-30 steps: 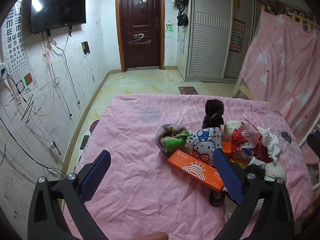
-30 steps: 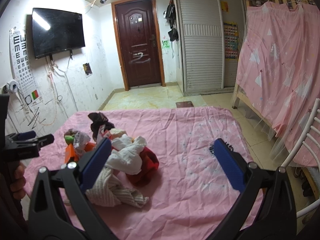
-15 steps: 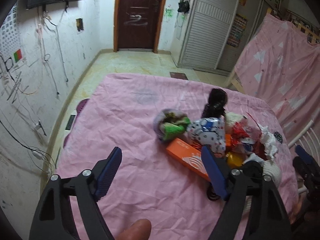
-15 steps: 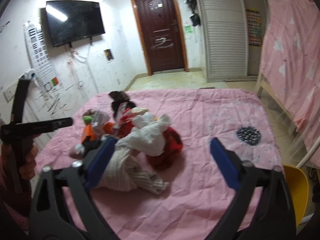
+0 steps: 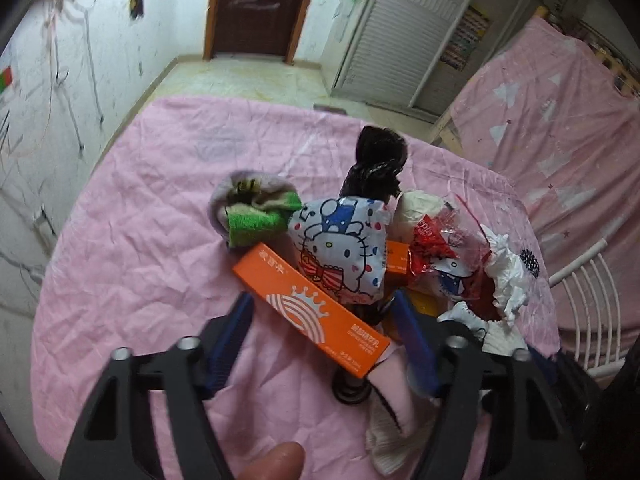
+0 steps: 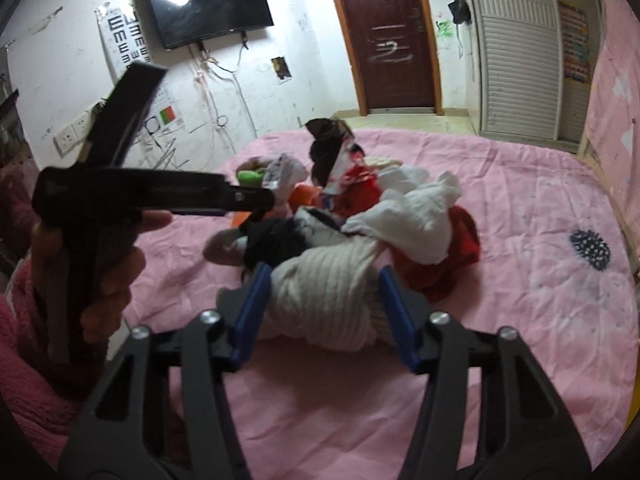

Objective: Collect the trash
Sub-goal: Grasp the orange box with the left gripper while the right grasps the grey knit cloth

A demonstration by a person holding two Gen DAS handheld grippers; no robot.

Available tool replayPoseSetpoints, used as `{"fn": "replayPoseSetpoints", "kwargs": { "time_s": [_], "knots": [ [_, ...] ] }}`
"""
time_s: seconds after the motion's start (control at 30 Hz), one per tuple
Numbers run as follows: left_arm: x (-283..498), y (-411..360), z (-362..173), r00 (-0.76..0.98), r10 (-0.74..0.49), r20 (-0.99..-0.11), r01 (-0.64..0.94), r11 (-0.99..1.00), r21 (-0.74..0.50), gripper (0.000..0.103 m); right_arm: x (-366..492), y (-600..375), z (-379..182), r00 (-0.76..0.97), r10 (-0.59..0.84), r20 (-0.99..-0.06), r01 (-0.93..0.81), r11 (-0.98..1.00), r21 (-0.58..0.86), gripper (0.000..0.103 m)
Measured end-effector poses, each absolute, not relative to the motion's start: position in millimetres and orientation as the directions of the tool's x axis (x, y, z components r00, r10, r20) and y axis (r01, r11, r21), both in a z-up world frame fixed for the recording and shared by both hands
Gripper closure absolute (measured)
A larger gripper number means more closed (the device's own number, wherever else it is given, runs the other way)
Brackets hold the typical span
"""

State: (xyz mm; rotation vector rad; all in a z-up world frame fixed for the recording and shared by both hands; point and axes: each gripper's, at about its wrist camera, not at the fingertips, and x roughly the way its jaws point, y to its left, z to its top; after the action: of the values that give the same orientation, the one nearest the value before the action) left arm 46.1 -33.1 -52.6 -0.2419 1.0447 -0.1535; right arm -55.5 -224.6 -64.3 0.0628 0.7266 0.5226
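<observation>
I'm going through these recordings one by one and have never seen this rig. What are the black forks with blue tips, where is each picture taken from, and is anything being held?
There is no robot. A person holds a two-finger gripper in each hand, and each picture comes from a camera on one gripper, looking along its blue fingers.

In the left wrist view, the left gripper is closing around an orange box and does not look clamped yet. In the right wrist view, the right gripper is closing around a ribbed cream cloth and seems to touch it at most lightly.

Both lie in a heap on a pink sheet, with a cartoon-cat bag and a green cloth.
</observation>
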Motion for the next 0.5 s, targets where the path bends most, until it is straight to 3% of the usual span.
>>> {"fn": "replayPoseSetpoints", "kwargs": {
  "time_s": [0.07, 0.2, 0.27, 0.5],
  "knots": [
    [48.2, -27.5, -56.6, 0.464, -0.271, -0.844, -0.020, 0.949, -0.316, 0.056, -56.1, -221.5, -64.1, 0.626, 0.471, -0.621, -0.442, 0.871, 0.215, 0.055],
    [49.1, -25.1, -62.5, 0.459, -0.254, -0.851, -0.076, 0.944, -0.322, 0.087, -63.4, -221.2, -63.1, 0.637, 0.472, -0.610, -0.450, 0.870, 0.203, 0.062],
    [48.0, -24.6, -64.0, 0.455, -0.259, -0.852, -0.088, 0.939, -0.332, 0.087, -63.6, -224.4, -62.5, 0.641, 0.481, -0.598, -0.447, 0.867, 0.219, 0.066],
    [32.4, -19.0, -30.8, 0.553, -0.161, -0.817, -0.108, 0.959, -0.262, 0.087, -72.6, -237.9, -44.1, 0.659, 0.529, -0.534, -0.465, 0.845, 0.263, 0.067]
  ]
}}
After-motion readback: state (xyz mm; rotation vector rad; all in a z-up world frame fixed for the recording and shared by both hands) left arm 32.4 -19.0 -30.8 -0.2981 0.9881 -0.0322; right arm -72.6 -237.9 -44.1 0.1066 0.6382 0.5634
